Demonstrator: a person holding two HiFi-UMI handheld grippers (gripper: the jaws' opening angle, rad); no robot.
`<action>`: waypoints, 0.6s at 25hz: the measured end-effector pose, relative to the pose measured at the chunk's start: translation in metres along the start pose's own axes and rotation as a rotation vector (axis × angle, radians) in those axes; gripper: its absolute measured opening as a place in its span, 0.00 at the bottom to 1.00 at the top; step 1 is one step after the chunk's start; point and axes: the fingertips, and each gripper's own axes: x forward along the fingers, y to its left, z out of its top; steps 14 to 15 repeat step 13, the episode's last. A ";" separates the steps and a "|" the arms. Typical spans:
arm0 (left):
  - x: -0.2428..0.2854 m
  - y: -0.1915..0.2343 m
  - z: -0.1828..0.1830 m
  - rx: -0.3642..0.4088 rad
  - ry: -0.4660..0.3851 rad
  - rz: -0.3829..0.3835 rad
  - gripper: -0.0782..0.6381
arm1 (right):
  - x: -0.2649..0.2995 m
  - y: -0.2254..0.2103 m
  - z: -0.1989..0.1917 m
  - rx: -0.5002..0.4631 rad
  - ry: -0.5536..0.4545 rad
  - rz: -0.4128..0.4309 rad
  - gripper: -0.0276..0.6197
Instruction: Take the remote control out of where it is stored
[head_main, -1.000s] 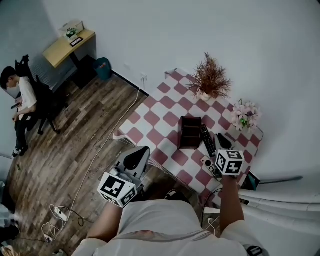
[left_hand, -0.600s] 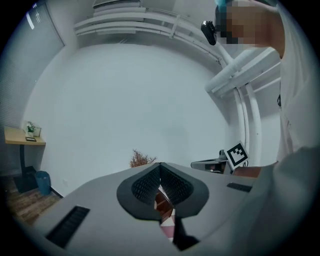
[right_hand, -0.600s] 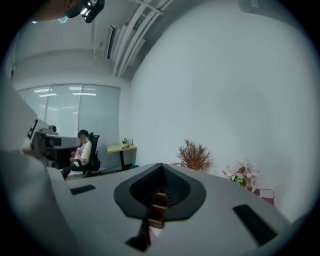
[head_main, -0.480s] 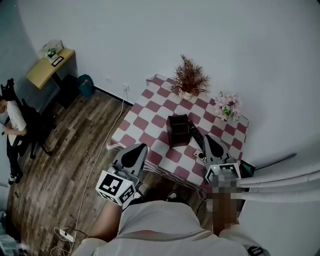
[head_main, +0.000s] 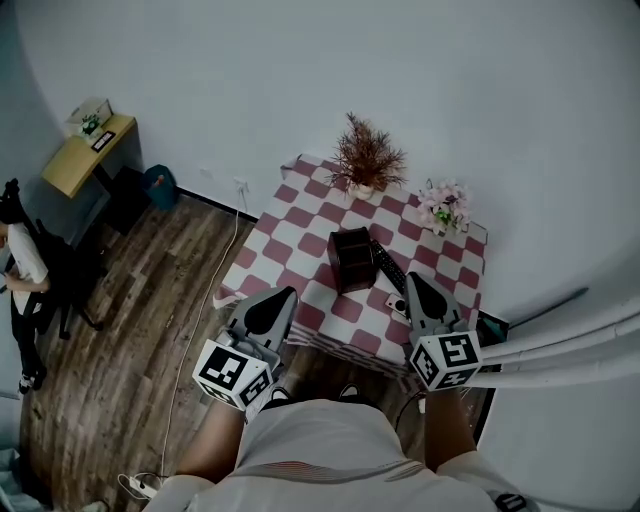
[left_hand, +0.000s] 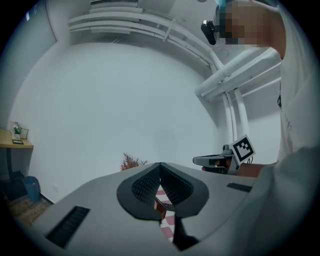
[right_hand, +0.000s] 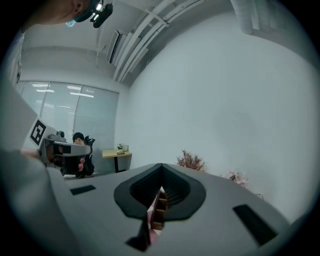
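One slim black remote (head_main: 388, 266) lies beside a boxy holder (head_main: 351, 260) on checkered cloth (head_main: 290, 232).

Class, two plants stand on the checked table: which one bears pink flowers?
The smaller plant near the table's right corner; the taller plant left of it is only bare brown twigs.

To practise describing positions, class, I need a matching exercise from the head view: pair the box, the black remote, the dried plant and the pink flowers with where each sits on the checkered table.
Things:
1. box
2. black remote
3. dried plant
4. pink flowers

Places:
A. near the far right corner of the table
B. around the middle of the table
C. lying flat, just right of the box
D. at the far edge, left of the flowers

Pairs: 1-B; 2-C; 3-D; 4-A
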 end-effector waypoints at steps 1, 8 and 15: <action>0.000 0.000 0.000 0.001 -0.001 -0.003 0.12 | 0.000 0.000 0.000 0.003 -0.001 0.000 0.06; 0.005 -0.006 0.003 0.003 -0.003 -0.013 0.12 | 0.000 0.000 0.003 0.011 -0.003 0.014 0.06; 0.010 -0.014 0.003 0.008 -0.004 -0.016 0.12 | -0.002 -0.005 0.003 0.010 -0.005 0.024 0.06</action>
